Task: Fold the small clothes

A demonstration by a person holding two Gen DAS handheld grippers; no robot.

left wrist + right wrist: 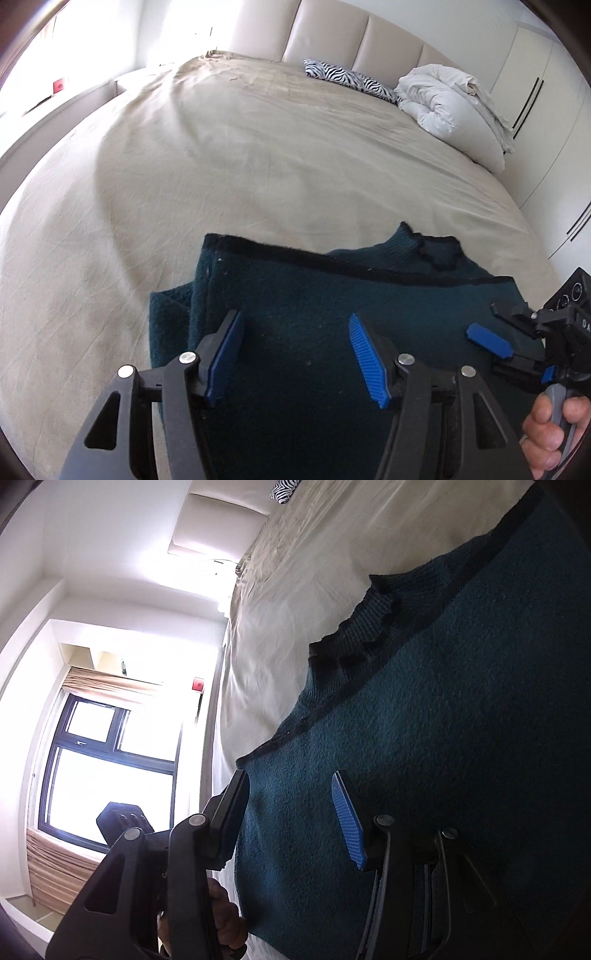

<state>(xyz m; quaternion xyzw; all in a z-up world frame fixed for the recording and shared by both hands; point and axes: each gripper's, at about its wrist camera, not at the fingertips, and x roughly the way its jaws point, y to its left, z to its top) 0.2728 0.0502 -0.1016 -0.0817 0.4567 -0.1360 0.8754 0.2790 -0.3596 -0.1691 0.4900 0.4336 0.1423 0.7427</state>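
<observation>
Right now your left gripper and right gripper both hover spread apart over the teal sweater on the bed.

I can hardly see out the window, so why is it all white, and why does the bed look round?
Right wrist view: daylight overexposes the window, so the glass and nearby walls wash out, while the sweater darkens toward the frame edge. Left wrist view: the fisheye lens bends the bed into a dome, and glare blows out the far left corner.
</observation>
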